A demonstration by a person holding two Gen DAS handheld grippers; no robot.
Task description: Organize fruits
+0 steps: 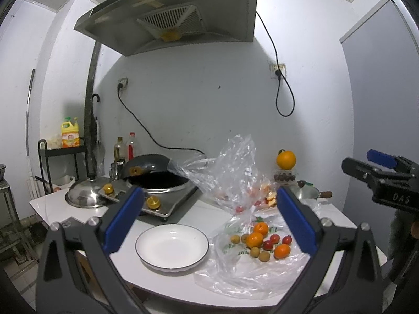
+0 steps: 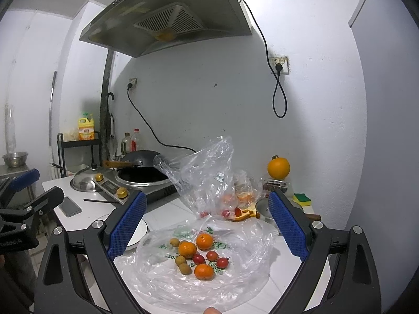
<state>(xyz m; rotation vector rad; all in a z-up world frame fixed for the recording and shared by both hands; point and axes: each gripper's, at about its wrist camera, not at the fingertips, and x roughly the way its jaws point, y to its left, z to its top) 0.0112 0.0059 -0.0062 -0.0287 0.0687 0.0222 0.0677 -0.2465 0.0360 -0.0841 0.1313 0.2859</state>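
Small fruits lie on a flat clear plastic bag (image 2: 162, 280) on the white table: three tangerines (image 2: 204, 241), red cherry tomatoes (image 2: 212, 255) and brown longans (image 2: 185, 268). They also show in the left wrist view (image 1: 254, 239). An empty white plate (image 1: 172, 246) sits left of the bag. My left gripper (image 1: 207, 222) is open and empty above the plate and bag. My right gripper (image 2: 207, 225) is open and empty above the fruits; it also shows at the right edge of the left wrist view (image 1: 379, 167).
An induction cooker with a black wok (image 1: 157, 180), a steel lid (image 1: 83, 196) and a phone (image 2: 69, 206) lie at the back left. An upright crumpled bag (image 2: 207, 178) holds more fruit. A large orange (image 2: 278, 168), a pot (image 2: 267, 209) and a sponge (image 2: 301, 198) stand at the back right.
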